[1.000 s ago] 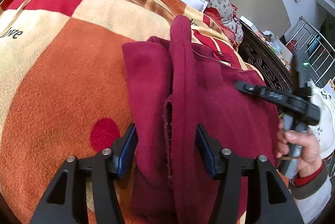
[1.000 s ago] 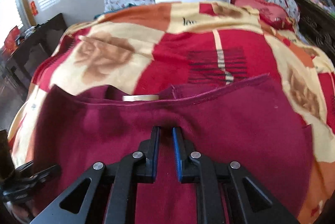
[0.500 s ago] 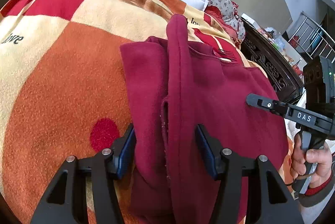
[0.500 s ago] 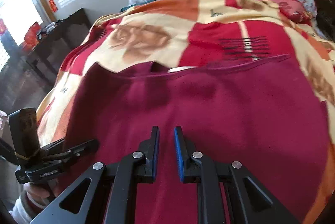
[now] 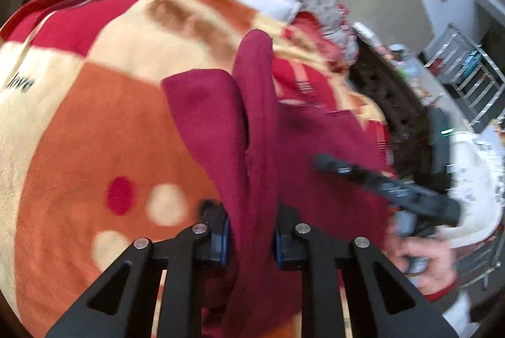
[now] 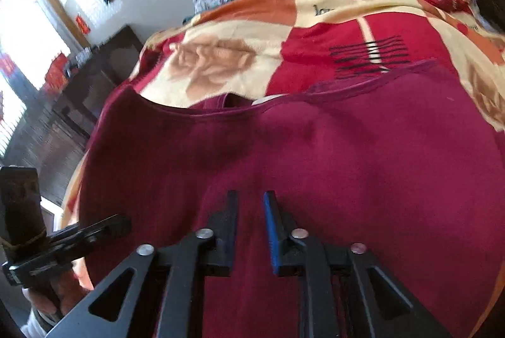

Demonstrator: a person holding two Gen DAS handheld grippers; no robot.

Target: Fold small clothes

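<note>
Left wrist view: left tool (image 5: 249,238) clamping a raised ridge of the maroon garment (image 5: 252,129) at lower centre, garment lying on the bed's patterned blanket (image 5: 94,123). Reading "love" printed at the blanket's left edge. Right tool (image 5: 378,183) showing blurred at right.

Right wrist view: right tool (image 6: 251,227) hovering over the maroon garment (image 6: 347,167), jaws slightly apart, gripping nothing. Judging best: lifting the pinched fold evenly, laying it straight across, keeping edges aligned.
</note>
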